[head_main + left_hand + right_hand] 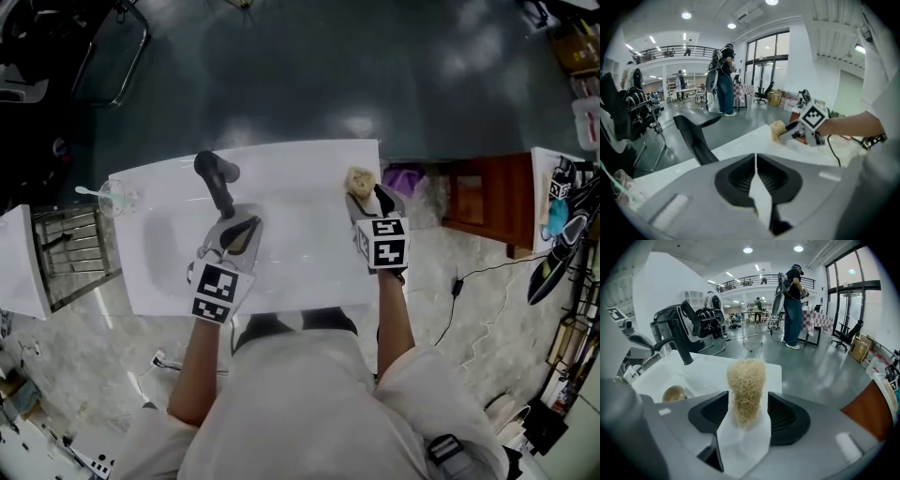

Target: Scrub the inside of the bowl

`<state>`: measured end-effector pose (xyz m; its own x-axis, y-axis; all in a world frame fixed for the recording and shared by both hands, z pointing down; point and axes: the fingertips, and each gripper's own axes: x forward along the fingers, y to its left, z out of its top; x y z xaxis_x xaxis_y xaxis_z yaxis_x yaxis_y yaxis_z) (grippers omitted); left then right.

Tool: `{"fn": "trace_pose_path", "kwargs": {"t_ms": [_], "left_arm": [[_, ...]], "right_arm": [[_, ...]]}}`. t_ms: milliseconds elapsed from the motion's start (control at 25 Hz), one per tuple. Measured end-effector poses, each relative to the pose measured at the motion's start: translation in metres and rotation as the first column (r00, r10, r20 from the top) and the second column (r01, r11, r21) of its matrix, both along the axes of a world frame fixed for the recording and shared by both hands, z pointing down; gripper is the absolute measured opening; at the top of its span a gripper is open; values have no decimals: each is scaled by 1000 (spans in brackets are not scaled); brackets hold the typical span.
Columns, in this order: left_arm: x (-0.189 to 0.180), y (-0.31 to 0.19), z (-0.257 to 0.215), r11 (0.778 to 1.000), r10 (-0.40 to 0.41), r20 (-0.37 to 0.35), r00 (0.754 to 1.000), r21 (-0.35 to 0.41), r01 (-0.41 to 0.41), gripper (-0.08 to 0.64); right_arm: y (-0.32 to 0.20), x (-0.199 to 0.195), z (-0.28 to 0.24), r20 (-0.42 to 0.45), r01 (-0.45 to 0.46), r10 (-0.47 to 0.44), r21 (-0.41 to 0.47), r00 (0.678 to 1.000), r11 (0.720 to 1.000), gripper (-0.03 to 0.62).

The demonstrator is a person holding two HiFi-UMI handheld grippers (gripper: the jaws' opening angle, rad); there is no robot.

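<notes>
Not a home kitchen. This is a big open lab or test hall. The white sink unit (309, 164) with its black faucet (217, 183) stands alone on a polished grey floor (309, 75), no walls near it. On the far side there's a mezzanine railing (670, 49), tall glazed doors (766, 70) and recessed ceiling lights (748, 250). Far right are an office chair (846, 336), a table with a checked cloth (813, 319) and cardboard boxes (860, 347). A person wearing a backpack rig (792, 301) stands mid-floor. A loose cable (459, 291) runs across the floor beside a wooden cabinet (487, 197), right of the sink.
</notes>
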<state>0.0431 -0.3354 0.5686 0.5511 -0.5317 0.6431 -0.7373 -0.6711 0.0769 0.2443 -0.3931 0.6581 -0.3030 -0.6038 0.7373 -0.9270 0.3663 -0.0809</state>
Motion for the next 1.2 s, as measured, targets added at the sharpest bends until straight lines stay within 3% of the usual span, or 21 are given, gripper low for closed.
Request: {"fn": "trace_pose_path", "kwargs": {"t_ms": [360, 680, 1200], "left_arm": [[2, 4, 16, 999, -7, 12, 1000, -35, 7, 14], [-2, 3, 12, 999, -12, -20, 1000, -33, 11, 14], [-18, 15, -20, 1000, 17, -51, 999, 22, -16, 14]], "right_arm": [[-8, -5, 10, -48, 21, -21, 0, 999, 1000, 225], [-9, -10, 7, -85, 24, -25, -9, 996, 1000, 187], [33, -23, -40, -44, -24, 26, 48, 999, 999, 183]]}}
